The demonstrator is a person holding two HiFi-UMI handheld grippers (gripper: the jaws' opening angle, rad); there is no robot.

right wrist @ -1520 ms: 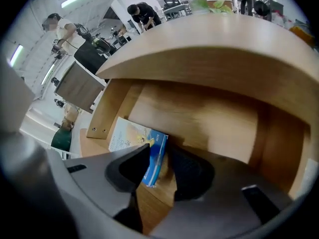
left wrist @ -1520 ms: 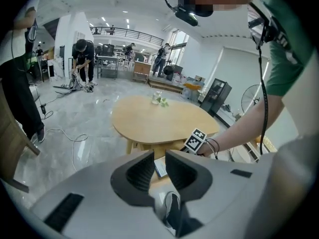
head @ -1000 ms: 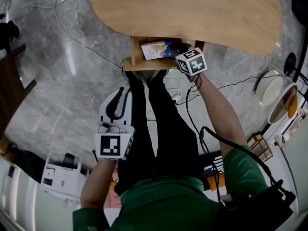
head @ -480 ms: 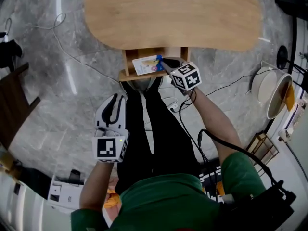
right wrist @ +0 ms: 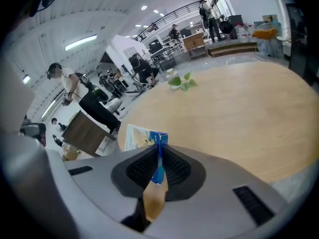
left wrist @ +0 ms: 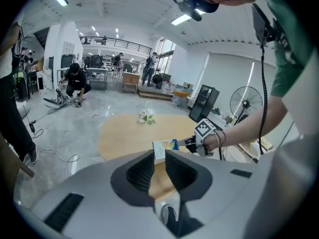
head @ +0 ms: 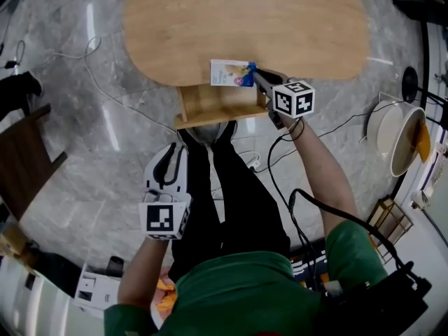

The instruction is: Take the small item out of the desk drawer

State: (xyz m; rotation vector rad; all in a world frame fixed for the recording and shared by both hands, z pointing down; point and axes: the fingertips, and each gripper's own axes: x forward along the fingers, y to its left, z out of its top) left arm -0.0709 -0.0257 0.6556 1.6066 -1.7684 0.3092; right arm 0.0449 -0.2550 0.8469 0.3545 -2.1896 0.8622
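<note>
Over the desk edge, small packet tight in the right gripper

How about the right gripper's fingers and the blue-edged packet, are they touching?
Touching. In the right gripper view the right gripper has its fingers pressed on both faces of the packet, at its blue edge, no gap.

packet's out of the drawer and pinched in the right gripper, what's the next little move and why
Probably carry the packet a little further over the tabletop and lower it there. The right gripper is shut on its blue edge, and the packet is right at the tabletop's near edge, above the open drawer, so releasing here might drop it back in.
</note>
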